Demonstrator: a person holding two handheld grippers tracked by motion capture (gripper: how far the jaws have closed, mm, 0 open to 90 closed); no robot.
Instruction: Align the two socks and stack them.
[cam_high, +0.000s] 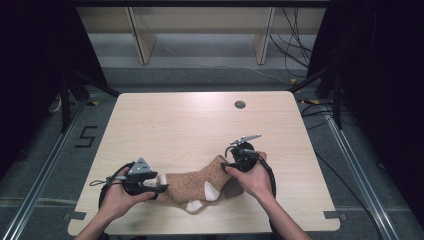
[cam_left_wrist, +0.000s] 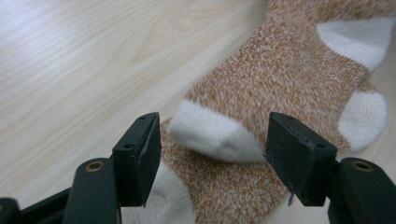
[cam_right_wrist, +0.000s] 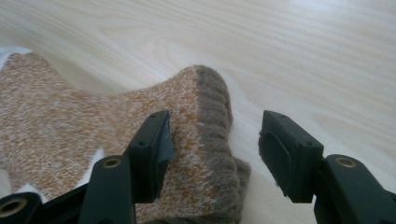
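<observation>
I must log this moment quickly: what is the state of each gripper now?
Left gripper: open, jaws either side of the socks' white toe, not pressing.
Right gripper: open, over the brown cuff, holding nothing.

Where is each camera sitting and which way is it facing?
High view: above the person's side, looking forward and down on the table; both forearms, left hand-held gripper, right hand-held gripper.
Left gripper view: rides that gripper, looking along open jaws at a sock's white toe.
Right gripper view: looks along open jaws at the ribbed cuff.
All share the brown-and-white socks.
</observation>
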